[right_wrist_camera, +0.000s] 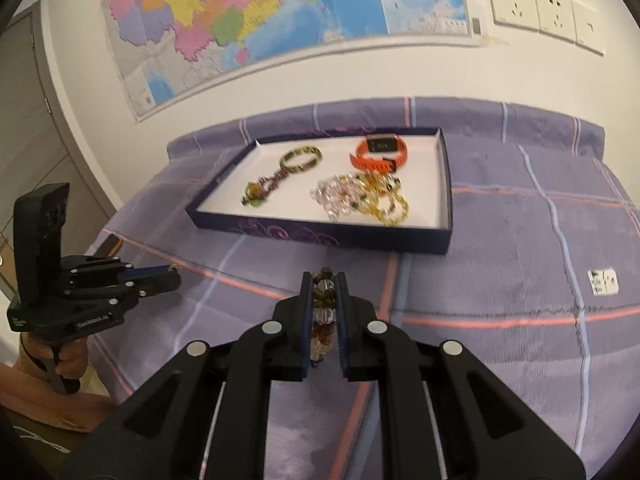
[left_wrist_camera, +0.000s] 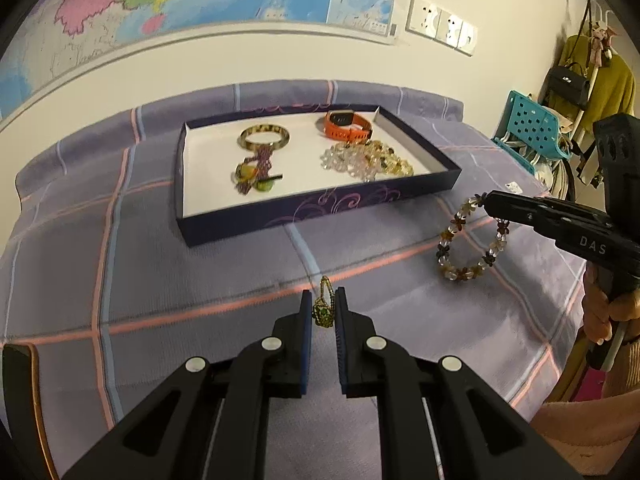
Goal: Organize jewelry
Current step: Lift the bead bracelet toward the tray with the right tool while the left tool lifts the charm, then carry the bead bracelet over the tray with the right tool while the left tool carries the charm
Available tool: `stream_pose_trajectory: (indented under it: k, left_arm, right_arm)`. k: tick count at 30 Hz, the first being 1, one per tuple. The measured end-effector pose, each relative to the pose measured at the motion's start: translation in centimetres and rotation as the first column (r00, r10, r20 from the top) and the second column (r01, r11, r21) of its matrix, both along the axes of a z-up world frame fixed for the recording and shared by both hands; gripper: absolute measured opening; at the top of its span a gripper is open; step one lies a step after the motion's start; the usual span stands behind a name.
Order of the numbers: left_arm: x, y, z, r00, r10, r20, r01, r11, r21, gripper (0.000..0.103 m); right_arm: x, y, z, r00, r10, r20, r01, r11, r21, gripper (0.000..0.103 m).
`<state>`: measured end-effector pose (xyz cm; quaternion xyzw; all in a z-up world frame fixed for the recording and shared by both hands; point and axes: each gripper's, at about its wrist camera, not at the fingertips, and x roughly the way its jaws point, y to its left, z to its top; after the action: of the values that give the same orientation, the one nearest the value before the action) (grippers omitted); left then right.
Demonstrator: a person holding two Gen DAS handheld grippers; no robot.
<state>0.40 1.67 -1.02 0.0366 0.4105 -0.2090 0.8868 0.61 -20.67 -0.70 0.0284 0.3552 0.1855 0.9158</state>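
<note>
While the beaded bracelet (left_wrist_camera: pixel 472 240) is clamped by the right gripper (right_wrist_camera: pixel 324 300) and a gold pendant (left_wrist_camera: pixel 323 312) by the left gripper (left_wrist_camera: pixel 323 312), either could be snagged on the tray's (left_wrist_camera: pixel 320 210) near wall.

A matt, ribbed purple cloth bedcover (left_wrist_camera: pixel 168 264) lies under a shallow card tray (left_wrist_camera: pixel 320 210) with a matt white lining. The orange watch (left_wrist_camera: pixel 347 123) strap looks like smooth rubbery plastic, the gold bangle (left_wrist_camera: pixel 264 137) glossy metal, and the flower-bead bracelet (left_wrist_camera: pixel 472 240) glassy and shining. Each hand-held gripper is matt black plastic: left (left_wrist_camera: pixel 324 312), right (right_wrist_camera: pixel 325 300).

Purple plaid bed (left_wrist_camera: pixel 160 280) w/ jewelry tray (left_wrist_camera: pixel 320 208), small tag (right_wrist_camera: pixel 604 280).
</note>
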Motion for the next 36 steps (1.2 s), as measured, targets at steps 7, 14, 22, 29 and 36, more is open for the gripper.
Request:
stream_pose_trajectory:
  k: [7,14,22,29,36]
  left_arm:
    - [0.3,-0.2,0.9,1.0,-0.002,0.022,0.002,1.0,-0.004,0.009]
    - [0.7,-0.4,1.7,0.999,-0.001,0.043,0.001,1.0,-0.006,0.009]
    - [1.2,-0.6,2.4,0.998,0.007,0.06,-0.007,1.0,-0.004,0.009]
    - [1.7,-0.4,3.0,0.997,0.018,0.076,-0.018,1.0,-0.002,0.009]
    - [2.2,-0.3,3.4,0.996,0.025,0.087,-0.025,1.0,-0.002,0.009]
  right_arm:
    - [-0.2,0.6,1.7,0.999,0.02,0.043,-0.02,1.0,0.006,0.011]
    - [0.0,0.9,2.7,0.997,0.03,0.067,-0.031,1.0,0.004,0.011]
    - [0.6,1.4,3.4,0.995,0.048,0.086,-0.049,0.999,0.003,0.011]
    - [1.2,1.6,3.9,0.993,0.058,0.101,-0.059,0.998,0.0,0.011]
    - [1.6,1.8,4.4,0.992,0.057,0.112,-0.057,0.998,-0.002,0.011]
